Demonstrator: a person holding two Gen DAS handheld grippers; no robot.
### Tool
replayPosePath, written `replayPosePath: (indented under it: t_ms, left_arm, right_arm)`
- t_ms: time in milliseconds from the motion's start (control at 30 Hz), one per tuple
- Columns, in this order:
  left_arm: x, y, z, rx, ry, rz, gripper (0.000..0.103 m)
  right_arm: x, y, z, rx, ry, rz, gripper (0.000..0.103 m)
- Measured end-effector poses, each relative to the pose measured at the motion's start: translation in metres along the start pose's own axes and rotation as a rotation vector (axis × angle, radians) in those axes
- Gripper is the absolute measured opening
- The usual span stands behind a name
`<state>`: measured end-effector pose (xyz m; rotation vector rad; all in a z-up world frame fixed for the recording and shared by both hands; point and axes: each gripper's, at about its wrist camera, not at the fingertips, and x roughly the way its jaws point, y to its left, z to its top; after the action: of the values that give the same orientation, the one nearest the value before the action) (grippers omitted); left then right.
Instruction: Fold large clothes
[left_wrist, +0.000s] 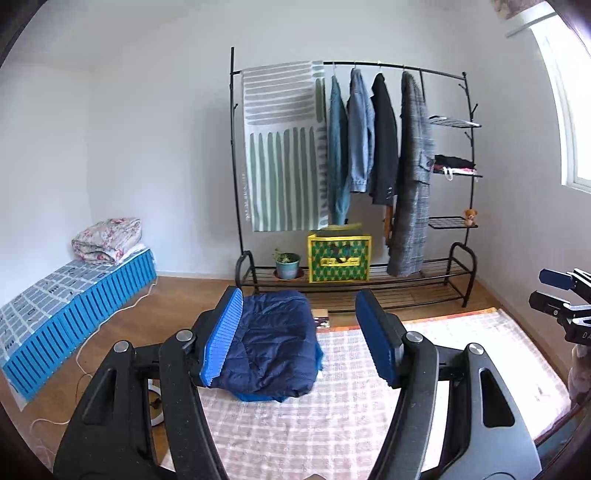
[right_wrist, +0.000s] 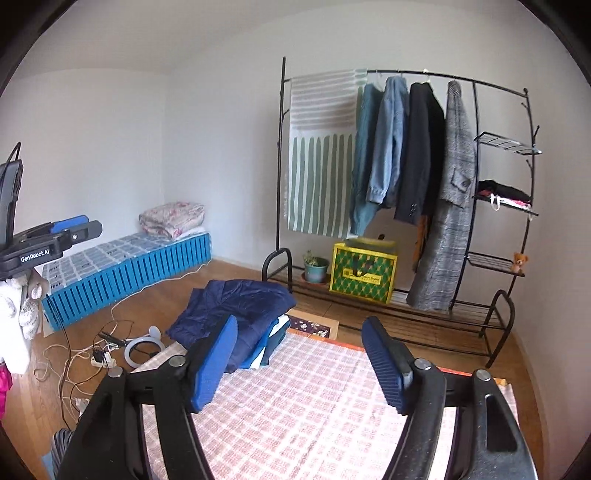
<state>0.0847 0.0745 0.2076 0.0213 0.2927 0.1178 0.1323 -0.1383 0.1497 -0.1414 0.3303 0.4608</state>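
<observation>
Left gripper (left_wrist: 299, 338) hangs with its jaws spread wide and nothing between them; the folded navy quilted jacket (left_wrist: 273, 343) lies ahead and below it, toward its left finger, on the far corner of the pink checked mat (left_wrist: 332, 424) atop other folded cloth. Right gripper (right_wrist: 299, 363) is likewise wide apart and empty, with the jacket ahead to its left. The jacket looks puffy, soft and light, its shell probably slippery, so it may slump or spring open; pinching through a doubled edge or seam should hold best.
</observation>
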Motion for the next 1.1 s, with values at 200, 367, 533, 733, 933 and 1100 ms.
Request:
replayPosePath:
  t_ms: [200, 367, 533, 733, 933, 1100]
  left_arm:
    - [-0.024, -0.028, -0.029, -0.002, 0.008, -0.042, 0.077]
    - [-0.015, -0.045, -0.071, -0.007, 0.052, -0.071, 0.081]
    - [0.004, -0.060, -0.114, -0.013, 0.078, -0.066, 0.090]
    - [0.032, -0.064, -0.147, -0.038, 0.084, -0.012, 0.101]
    - [0.064, -0.062, -0.174, -0.050, 0.130, 0.038, 0.103]
    - [0.091, -0.061, -0.197, -0.056, 0.170, 0.062, 0.103]
  right_arm:
    - [-0.034, -0.013, -0.024, 0.000, -0.005, -0.051, 0.077]
    - [-0.030, -0.021, -0.057, 0.012, 0.035, -0.091, 0.077]
    - [-0.013, -0.028, -0.088, 0.028, 0.061, -0.125, 0.085]
    - [0.011, -0.037, -0.120, 0.043, 0.076, -0.148, 0.099]
    - [0.042, -0.043, -0.147, 0.061, 0.104, -0.153, 0.102]
    - [0.066, -0.044, -0.166, 0.057, 0.122, -0.155, 0.103]
